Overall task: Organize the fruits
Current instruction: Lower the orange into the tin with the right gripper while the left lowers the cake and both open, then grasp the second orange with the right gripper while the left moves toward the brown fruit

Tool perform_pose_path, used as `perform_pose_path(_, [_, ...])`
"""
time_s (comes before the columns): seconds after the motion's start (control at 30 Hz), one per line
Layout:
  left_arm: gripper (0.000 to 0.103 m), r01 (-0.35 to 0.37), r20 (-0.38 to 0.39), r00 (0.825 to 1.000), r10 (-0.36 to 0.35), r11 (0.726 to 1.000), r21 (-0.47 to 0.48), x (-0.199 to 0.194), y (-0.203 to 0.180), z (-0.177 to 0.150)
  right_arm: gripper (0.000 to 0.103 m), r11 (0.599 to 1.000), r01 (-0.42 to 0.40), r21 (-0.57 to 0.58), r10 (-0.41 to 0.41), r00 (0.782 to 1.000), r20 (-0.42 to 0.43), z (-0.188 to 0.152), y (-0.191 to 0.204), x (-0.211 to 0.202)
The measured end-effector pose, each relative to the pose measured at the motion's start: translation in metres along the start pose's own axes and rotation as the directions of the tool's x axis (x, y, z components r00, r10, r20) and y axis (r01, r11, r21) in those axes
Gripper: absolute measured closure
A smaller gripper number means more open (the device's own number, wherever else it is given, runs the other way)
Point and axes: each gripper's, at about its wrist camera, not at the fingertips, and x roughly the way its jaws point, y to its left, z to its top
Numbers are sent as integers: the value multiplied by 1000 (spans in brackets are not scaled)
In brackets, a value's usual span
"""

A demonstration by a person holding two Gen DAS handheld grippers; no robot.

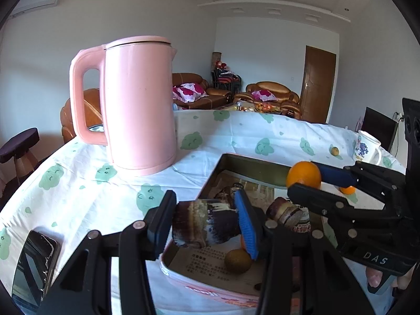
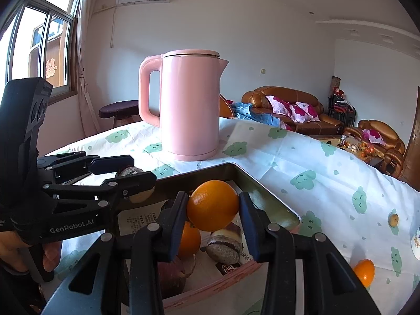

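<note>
Right wrist view shows the job partway done: the tray (image 2: pixel 265 199) in front of the pink kettle (image 2: pixel 191 105) already has an orange (image 2: pixel 190 239), a dark reddish fruit (image 2: pixel 170 275) and a banded brown piece (image 2: pixel 225 241) lying in it. Out on the desk (image 2: pixel 302 157), well to the right of the tray, a small orange (image 2: pixel 365 271) and a little yellowish fruit (image 2: pixel 393 219) are yet to be gathered. The right hand-held gripper (image 2: pixel 213 206) is clamped on a big orange (image 2: pixel 213 204), held above the tray's inside. In the left wrist view, the left hand-held gripper (image 1: pixel 203 218) pinches a dark striped piece (image 1: pixel 204 225) above the tray's near end, close by a kiwi-like fruit (image 1: pixel 237 261). Both tools slope gently downward toward the tray, side by side; I'd guess both loads are about to be set down
</note>
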Motion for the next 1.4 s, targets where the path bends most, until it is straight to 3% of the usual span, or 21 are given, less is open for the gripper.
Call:
perform_pose_path(0.73, [53,6,-10,1000,-6,1000,14,3,-5,-4,61,1000,-18,8,19,997,-75,-8,0,20])
perform_pose_path(0.9, [40,2,0,1000,-2,1000,20,0,-9,-5,60,1000,-9,16,10,997,-76,-8,-2,20])
perform_pose_path(0.97, [33,-2,4,1000,2,1000,13,-3,-9,-4,52,1000,13,18,-12,997,-71,-9,-5,16])
perform_pose_path(1.2, [20,25,56,998,-25,1000,-7,-16,-25,5,51,991,120,64,-115,990,-81,-16,-47,-16])
perform_pose_path(1.3, [17,52,61,997,-54,998,31,-18,-48,9,51,969,230,91,-219,969,-117,-23,-84,-28])
perform_pose_path(1.4, [15,87,51,994,-92,993,81,-17,-76,11,51,944,298,142,-270,945,-187,-34,-125,-32])
